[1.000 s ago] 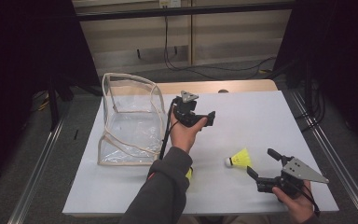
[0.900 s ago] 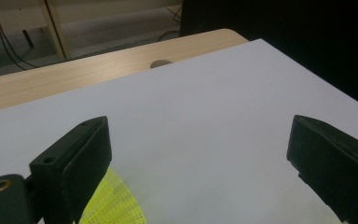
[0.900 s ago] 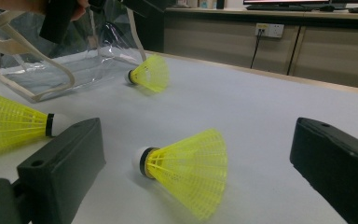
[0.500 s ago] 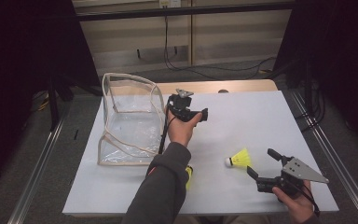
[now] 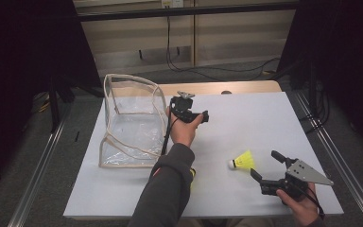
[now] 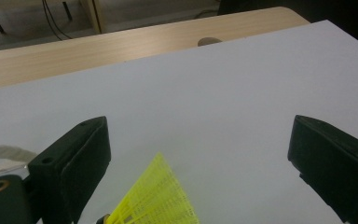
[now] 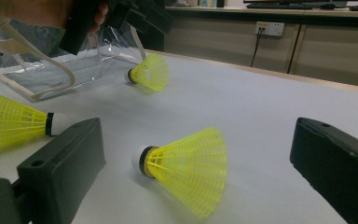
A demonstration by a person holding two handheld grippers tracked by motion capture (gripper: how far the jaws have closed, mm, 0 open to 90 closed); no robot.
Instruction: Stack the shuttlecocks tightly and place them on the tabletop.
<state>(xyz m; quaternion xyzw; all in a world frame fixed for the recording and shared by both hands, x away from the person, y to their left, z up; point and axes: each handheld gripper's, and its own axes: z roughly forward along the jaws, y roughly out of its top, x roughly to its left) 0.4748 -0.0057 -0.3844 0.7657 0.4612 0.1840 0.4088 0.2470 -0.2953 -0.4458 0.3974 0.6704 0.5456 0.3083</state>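
On the white table [image 5: 264, 123], the left gripper [image 5: 189, 113] hovers just beside the clear plastic bag [image 5: 132, 123], which sits toward nine o'clock. Its jaws stand wide apart, empty — a yellow shuttlecock [image 6: 156, 198] lies on the table just below them. At four o'clock the right gripper [image 5: 270, 170] rests low, jaws spread wide, with a second shuttlecock [image 5: 242, 161] lying on its side just ahead of them — untouched. A third shuttlecock [image 7: 14, 122] lies near the person's sleeve [image 5: 165, 194].

Bare white worktop [image 5: 264, 118] spreads open at right; a clear plastic bag [image 5: 132, 123] blocks the left, a yellow shuttlecock [image 5: 242, 161] lies near front.
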